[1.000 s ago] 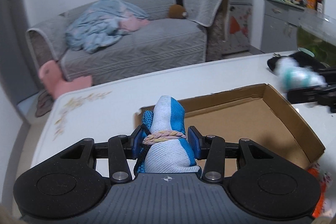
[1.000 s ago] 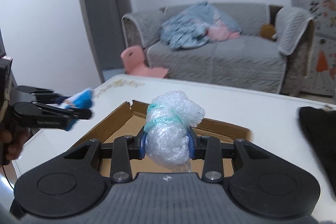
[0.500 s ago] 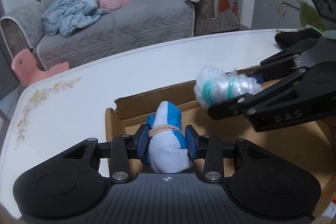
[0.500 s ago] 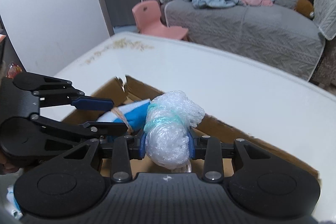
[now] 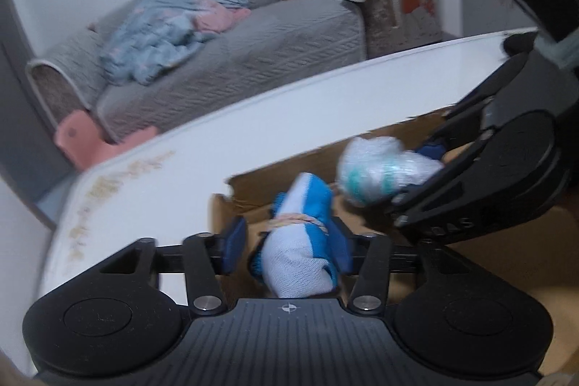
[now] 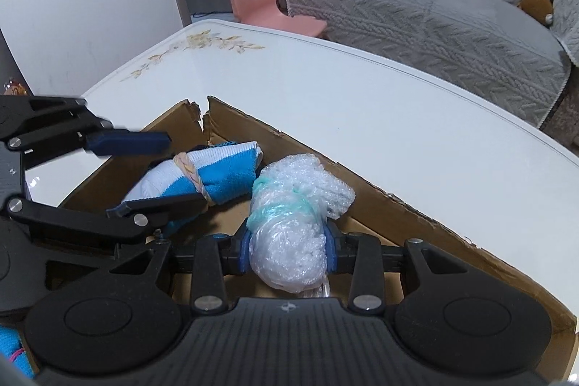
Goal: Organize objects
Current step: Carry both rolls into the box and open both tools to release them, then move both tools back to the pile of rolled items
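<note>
The left gripper [image 5: 286,250] has just been opening its jaws; a soft blue-and-white knitted sock roll bound with a braided band [image 5: 300,241] lies loose between them, apparently released into the shallow brown cardboard box [image 6: 380,190]. The right gripper [image 6: 289,248] jaws clamp a crinkly bubble-wrap bundle tied with teal film [image 6: 293,223], low over the box beside the sock roll, likely next to drop.

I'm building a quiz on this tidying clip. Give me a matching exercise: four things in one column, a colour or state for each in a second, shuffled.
Things:
1. sock roll
2. bubble-wrap bundle
3. box
4. small chair

Colour or state:
A. pink
B. brown cardboard, torn at one corner
C. blue and white, tied with a braided band
D. clear, clamped in the right hand-held gripper

Pairs: 1-C, 2-D, 3-B, 4-A
</note>
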